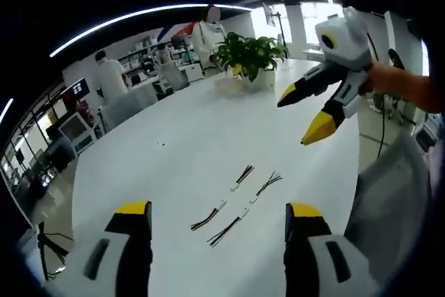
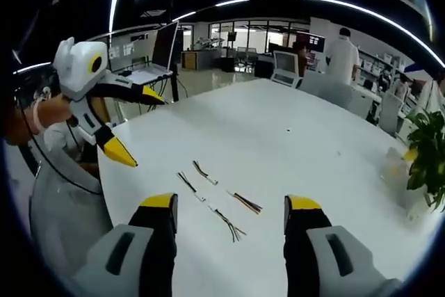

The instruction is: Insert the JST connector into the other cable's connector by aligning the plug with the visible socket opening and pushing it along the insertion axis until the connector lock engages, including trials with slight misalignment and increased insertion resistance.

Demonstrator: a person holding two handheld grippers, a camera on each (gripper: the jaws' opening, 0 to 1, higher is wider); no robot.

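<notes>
In the left gripper view, the left tool (image 1: pixel 217 220) stands wide open with nothing in it, and the two cables (image 1: pixel 236 206) lie between its jaws on the white surface (image 1: pixel 174 130), side by side, apart, each with a pale connector partway along and dark loose wire ends. They look very light, limp in the wire and stiff only at the small plastic housings, so the housing is the place to pinch; the wires would likely bend away. The right tool (image 1: pixel 295 119) hovers above, also gaping and empty. A potted plant (image 1: pixel 249 57) sits at the far edge. In the right gripper view, the cables (image 2: pixel 217 199) show coloured ends, and a laptop (image 2: pixel 286 67) sits at the surface's far edge
</notes>
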